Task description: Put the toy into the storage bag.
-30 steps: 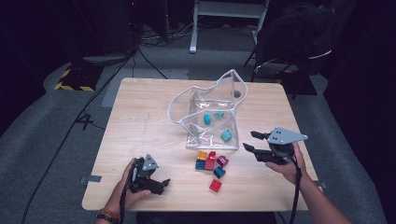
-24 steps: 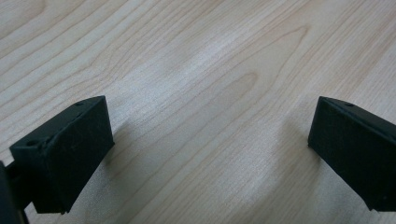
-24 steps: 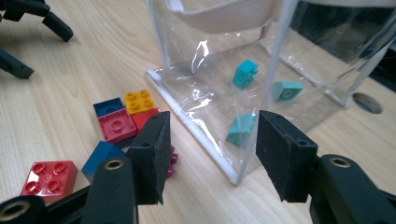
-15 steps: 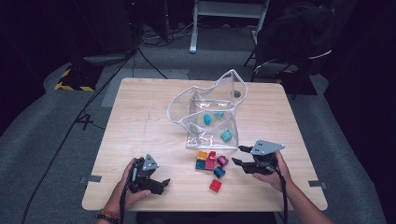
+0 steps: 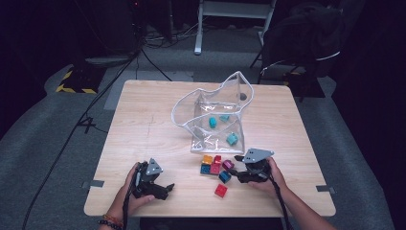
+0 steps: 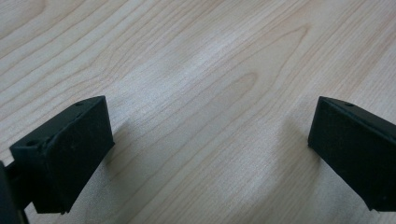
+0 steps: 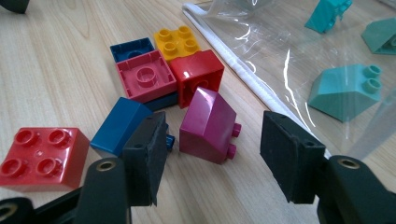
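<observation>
The right claw [image 7: 208, 154] lay low on the counter [image 5: 143, 129], jaws spread either side of a magenta block [image 7: 208, 126], gripping nothing; the left claw [image 6: 210, 154] rested released near the front edge; the left hand [image 5: 129, 189] wrapped its body; teal blocks [image 5: 231, 139] blurred behind the clear bag [image 5: 215, 110].

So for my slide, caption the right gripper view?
Open right gripper straddles a magenta sloped brick beside loose bricks and a clear bag.
</observation>
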`<state>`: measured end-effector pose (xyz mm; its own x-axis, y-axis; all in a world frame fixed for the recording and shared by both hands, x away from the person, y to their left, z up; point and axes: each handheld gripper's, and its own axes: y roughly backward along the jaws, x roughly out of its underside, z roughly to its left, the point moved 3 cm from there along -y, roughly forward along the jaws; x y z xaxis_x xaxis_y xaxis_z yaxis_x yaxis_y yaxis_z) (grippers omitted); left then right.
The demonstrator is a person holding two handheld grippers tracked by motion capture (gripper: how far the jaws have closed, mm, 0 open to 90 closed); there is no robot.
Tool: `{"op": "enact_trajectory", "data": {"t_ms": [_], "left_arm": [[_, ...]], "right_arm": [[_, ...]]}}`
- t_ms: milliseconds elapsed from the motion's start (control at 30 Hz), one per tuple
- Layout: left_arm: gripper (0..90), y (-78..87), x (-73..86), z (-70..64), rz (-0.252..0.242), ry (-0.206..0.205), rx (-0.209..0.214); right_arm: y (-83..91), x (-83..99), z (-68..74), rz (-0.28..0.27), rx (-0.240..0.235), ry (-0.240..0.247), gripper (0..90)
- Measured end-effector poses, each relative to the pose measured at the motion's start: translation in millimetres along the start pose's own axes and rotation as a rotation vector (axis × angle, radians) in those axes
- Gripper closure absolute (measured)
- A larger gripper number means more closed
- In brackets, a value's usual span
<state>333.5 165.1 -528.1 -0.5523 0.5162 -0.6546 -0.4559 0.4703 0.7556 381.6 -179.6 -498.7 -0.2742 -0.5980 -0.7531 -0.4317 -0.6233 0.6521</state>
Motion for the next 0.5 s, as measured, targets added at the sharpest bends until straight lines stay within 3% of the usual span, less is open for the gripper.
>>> {"op": "enact_trajectory", "data": {"t_ms": [500], "left_arm": [[0.2,0.0,0.0,0.0,0.000,0.000,0.000]], "right_arm": [[-26.8,4.5,-11.4,0.046,0.005,-0.055,42.4]]}}
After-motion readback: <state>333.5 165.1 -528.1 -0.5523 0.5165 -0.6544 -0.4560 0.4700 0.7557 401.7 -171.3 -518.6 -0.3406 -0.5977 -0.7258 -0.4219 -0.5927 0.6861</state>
